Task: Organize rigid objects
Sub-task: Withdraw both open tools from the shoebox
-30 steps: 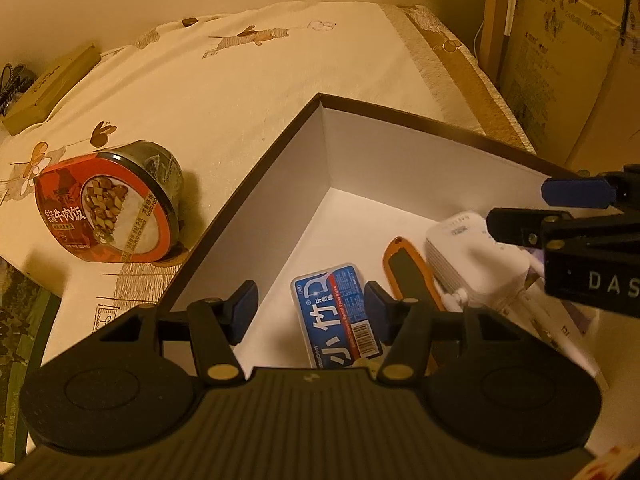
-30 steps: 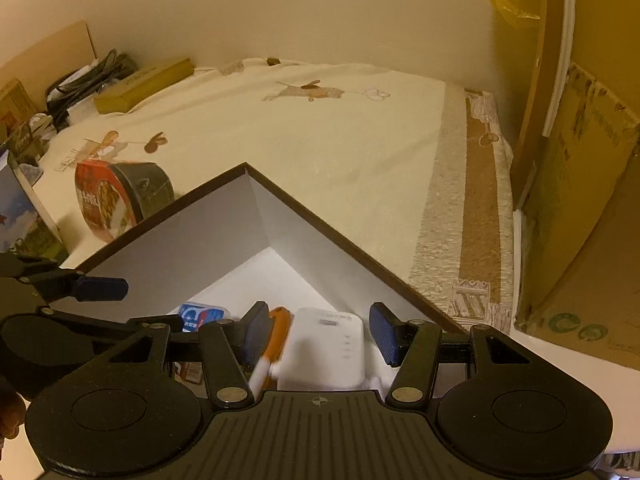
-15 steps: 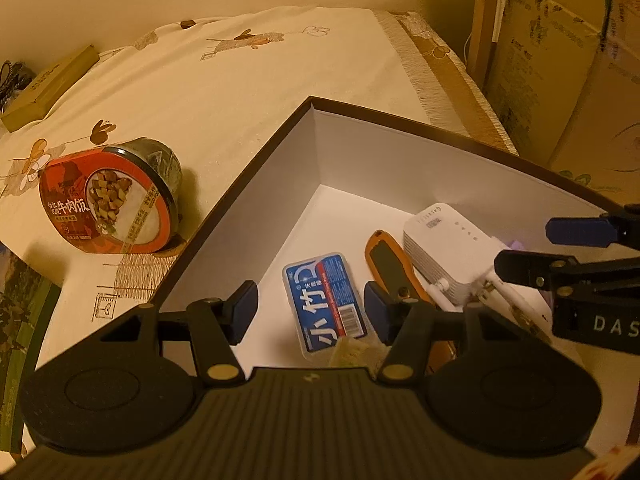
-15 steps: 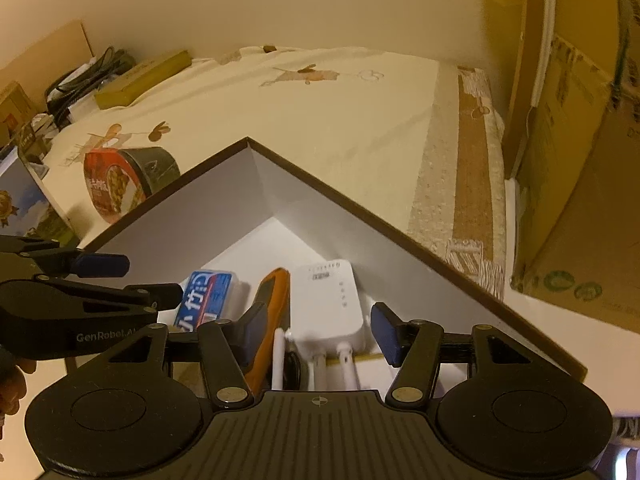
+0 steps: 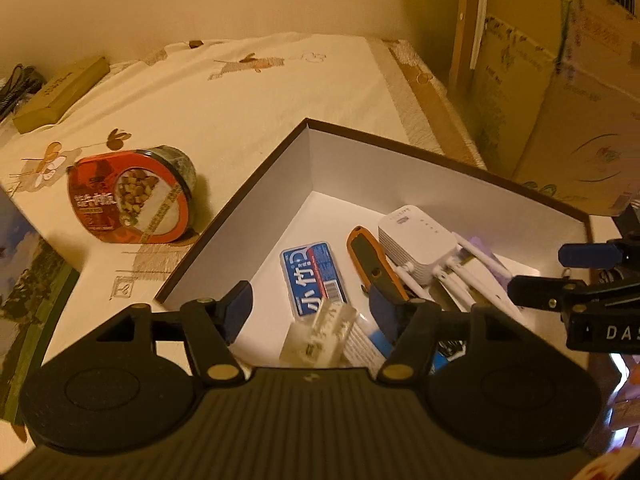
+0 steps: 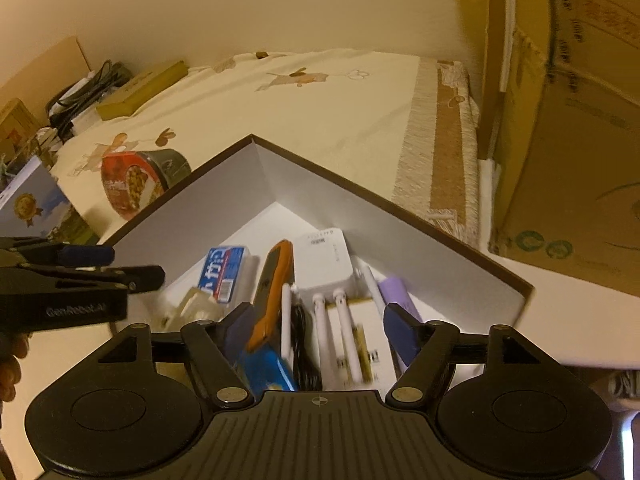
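A white-lined box with a dark rim (image 5: 248,196) (image 6: 352,188) holds a blue tin (image 5: 312,276) (image 6: 224,272), an orange utility knife (image 5: 368,256) (image 6: 276,280), a white router with antennas (image 5: 416,236) (image 6: 324,256), a clear plastic piece (image 5: 320,334) and other items. A red instant-rice bowl (image 5: 132,196) (image 6: 140,180) lies on its side on the tablecloth, left of the box. My left gripper (image 5: 310,308) is open and empty above the box's near part. My right gripper (image 6: 320,322) is open and empty above the router's antennas.
A flat olive box (image 5: 60,92) (image 6: 140,88) lies at the table's far left. Cardboard boxes (image 5: 560,100) (image 6: 568,120) stand to the right, beyond the table edge. A picture book (image 6: 36,204) sits at the left. Bare tablecloth (image 5: 280,88) stretches behind the box.
Both grippers have pulled back and risen from the box, both still open. More of the box contents show now, including the router's antennas and the clear piece.
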Motion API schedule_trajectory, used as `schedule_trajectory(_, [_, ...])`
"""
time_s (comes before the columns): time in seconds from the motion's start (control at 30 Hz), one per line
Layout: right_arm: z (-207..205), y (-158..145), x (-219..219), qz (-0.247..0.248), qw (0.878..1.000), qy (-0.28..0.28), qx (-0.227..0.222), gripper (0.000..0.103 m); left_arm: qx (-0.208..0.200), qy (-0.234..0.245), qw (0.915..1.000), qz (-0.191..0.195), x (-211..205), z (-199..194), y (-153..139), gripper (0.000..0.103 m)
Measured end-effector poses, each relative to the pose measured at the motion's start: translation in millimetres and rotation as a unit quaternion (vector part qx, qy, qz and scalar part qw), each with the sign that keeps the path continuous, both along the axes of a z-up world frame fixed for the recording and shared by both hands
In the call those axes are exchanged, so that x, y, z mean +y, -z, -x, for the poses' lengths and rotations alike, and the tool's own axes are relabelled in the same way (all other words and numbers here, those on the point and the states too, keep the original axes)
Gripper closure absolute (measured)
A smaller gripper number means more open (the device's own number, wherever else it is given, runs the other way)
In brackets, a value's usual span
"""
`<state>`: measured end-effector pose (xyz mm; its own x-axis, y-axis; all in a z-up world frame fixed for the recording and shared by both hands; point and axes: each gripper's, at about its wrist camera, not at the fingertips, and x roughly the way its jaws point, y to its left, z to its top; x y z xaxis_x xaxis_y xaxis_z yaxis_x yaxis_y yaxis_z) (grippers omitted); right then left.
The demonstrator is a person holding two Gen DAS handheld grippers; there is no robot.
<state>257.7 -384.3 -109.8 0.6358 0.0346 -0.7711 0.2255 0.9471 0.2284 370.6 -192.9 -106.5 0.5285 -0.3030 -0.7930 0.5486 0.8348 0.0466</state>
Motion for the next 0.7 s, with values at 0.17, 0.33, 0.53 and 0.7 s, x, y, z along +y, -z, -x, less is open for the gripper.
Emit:
schedule_trajectory(0.17, [29.8,-18.1,9.6,0.006,1.0,-0.012,-0.003,0.034,-0.009,-0.013,0.9999,0.005,17.7,30.8,-20.9,0.035])
schedule_trajectory(0.33, [62.0,-41.3,22.0,-0.009,1.0,-0.015,-0.017,0.034,0.002,-0.042,0.999,0.015,43.6,66.0,-41.5,0.035])
schedule_trajectory(0.53, [93.3,-66.5,42.3,-0.008,1.0,-0.015,-0.017,0.034,0.015,-0.082,0.9958,0.037,80.4,115.0,-65.9,0.035])
schedule_trajectory(0.7, [121.2,-83.5,60.3,-0.021,0.999,-0.022,-0.013,0.034,0.022,-0.114,0.9922,0.046,107.7,154.3,-83.0,0.036])
